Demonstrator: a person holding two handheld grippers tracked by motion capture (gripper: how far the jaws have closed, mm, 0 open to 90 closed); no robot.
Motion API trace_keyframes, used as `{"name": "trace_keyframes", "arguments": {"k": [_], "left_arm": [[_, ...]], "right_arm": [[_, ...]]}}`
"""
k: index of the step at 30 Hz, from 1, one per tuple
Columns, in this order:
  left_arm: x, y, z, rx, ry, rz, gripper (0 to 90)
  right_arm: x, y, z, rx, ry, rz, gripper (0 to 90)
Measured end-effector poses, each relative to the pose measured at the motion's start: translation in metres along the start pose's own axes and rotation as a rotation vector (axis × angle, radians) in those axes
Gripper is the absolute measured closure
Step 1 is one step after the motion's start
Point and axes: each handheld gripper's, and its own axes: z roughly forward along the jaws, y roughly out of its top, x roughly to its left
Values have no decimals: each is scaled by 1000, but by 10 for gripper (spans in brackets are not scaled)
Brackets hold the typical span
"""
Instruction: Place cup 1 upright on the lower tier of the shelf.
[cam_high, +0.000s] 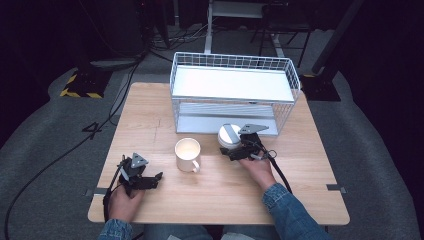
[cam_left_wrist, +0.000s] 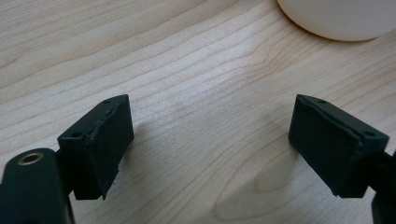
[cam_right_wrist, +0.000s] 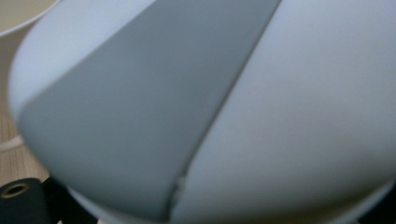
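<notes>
I'm holding right tool (cam_high: 231, 150) against white-and-grey container (cam_high: 229, 136), near middle of table (cam_high: 150, 105), just in front of wire rack (cam_high: 235, 92). In right tool's own view, container's lid (cam_right_wrist: 210, 107) is looming close and blurred; pads are hidden, so I cannot tell whether they are pressing on it. Cream mug (cam_high: 188, 154) is standing just left of container, handle toward near edge. Left tool (cam_high: 150, 181) is resting near near-left corner, released, pads (cam_left_wrist: 105, 144) spread over bare wood, nothing between.
</notes>
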Motion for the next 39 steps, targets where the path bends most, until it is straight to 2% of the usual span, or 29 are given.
{"name": "trace_keyframes", "arguments": {"k": [2,4,13,26,30,32,34,39], "left_arm": [[0,0,0,0,0,1,145],[0,0,0,1,0,4,146],[0,0,0,0,1,0,146],[0,0,0,1,0,4,146],[0,0,0,1,0,1,145],[0,0,0,1,-1,4,145],[0,0,0,0,0,2,146],[0,0,0,1,-1,4,146]], "right_arm": [[1,0,1,-9,2,-2,102],[3,0,0,-23,-13,-5,161],[8,1,1,-35,-40,-41,180],[8,3,-1,-38,-45,-46,185],[6,9,-4,-55,-61,-42,185],[1,16,-5,-62,-66,-18,185],[-1,18,-6,-62,-70,-18,185],[-9,30,-7,-70,-107,-12,185]]}}
